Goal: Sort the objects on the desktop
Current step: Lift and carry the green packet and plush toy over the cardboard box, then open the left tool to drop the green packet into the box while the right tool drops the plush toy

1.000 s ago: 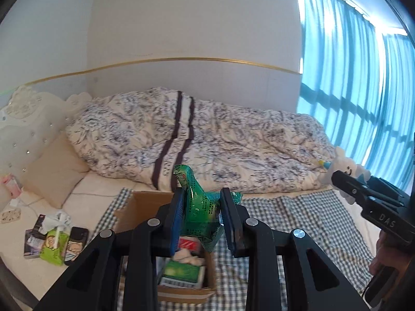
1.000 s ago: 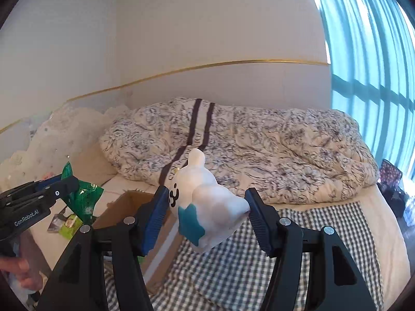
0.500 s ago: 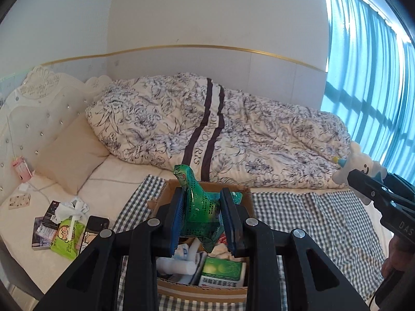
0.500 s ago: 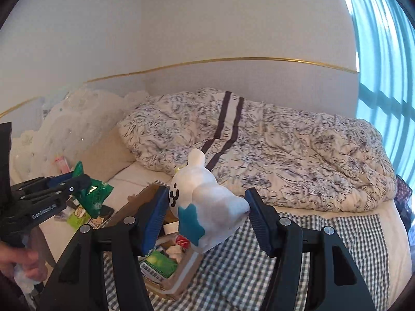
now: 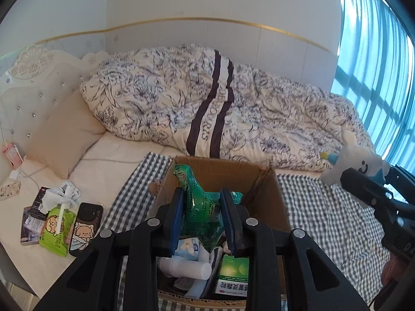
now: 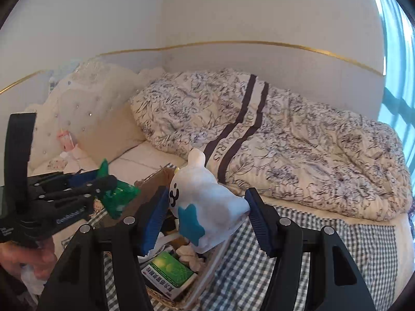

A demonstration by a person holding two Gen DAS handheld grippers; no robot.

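Observation:
My left gripper (image 5: 202, 220) is shut on a green snack packet (image 5: 199, 207) and holds it just above the open cardboard box (image 5: 262, 197). The box holds a green medicine carton (image 5: 232, 274), a white bottle (image 5: 185, 268) and other items. My right gripper (image 6: 205, 217) is shut on a white plush toy (image 6: 207, 207) with a blue star, above the box's right edge (image 6: 153, 181). The plush also shows in the left wrist view (image 5: 352, 159), and the left gripper with the packet in the right wrist view (image 6: 103, 184).
The box stands on a checked cloth (image 5: 324, 215) on a bed. A floral duvet (image 5: 233, 108) lies behind it and a pillow (image 5: 64, 132) to the left. A green tissue pack (image 5: 55, 228), a phone (image 5: 87, 225) and small items lie on the sheet at left.
Both grippers have moved closer to and lower over the box. The green packet now hangs over the box opening and the plush is over its right side.

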